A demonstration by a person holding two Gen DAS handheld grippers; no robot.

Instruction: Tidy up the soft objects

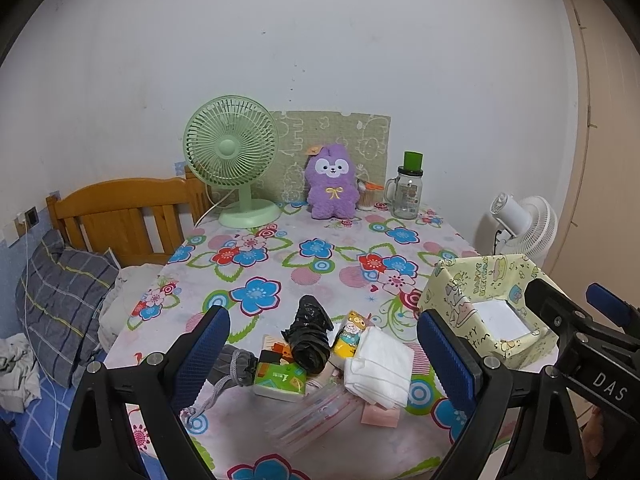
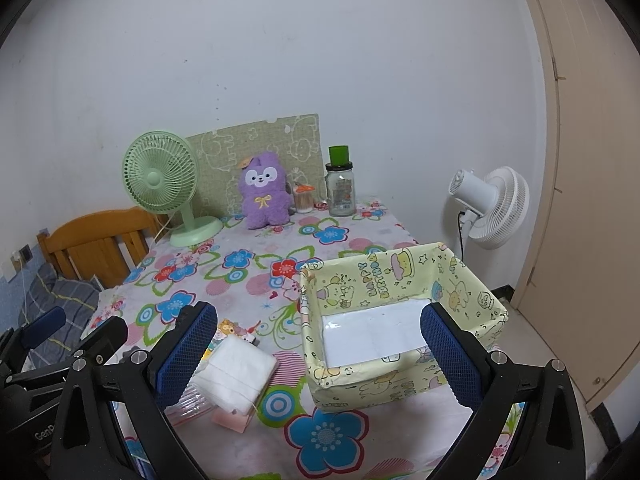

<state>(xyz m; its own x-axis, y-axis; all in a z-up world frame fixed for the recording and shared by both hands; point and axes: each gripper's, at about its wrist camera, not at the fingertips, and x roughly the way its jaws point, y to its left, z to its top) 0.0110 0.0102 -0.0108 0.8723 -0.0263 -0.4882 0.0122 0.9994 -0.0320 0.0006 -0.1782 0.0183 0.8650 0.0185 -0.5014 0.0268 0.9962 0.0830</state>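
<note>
A pile of soft things lies at the table's near edge: a crumpled black bag (image 1: 310,334), a folded white cloth (image 1: 378,364) (image 2: 236,372), a green tissue pack (image 1: 280,376), a yellow cartoon pack (image 1: 350,334), a grey drawstring pouch (image 1: 234,364) and clear zip bags (image 1: 308,412). An open yellow cartoon-print box (image 2: 400,320) (image 1: 480,300) stands to their right, with only its white bottom showing. My left gripper (image 1: 324,344) hovers open over the pile. Also open, my right gripper (image 2: 320,352) straddles the box's left wall.
At the back of the flowered tablecloth (image 1: 320,252) stand a green desk fan (image 1: 232,160), a purple plush toy (image 1: 332,186), a glass jar with a green lid (image 1: 408,188) and a cotton-swab pot (image 2: 303,199). A bed with a wooden headboard (image 1: 120,216) lies left, a white fan (image 2: 492,208) right.
</note>
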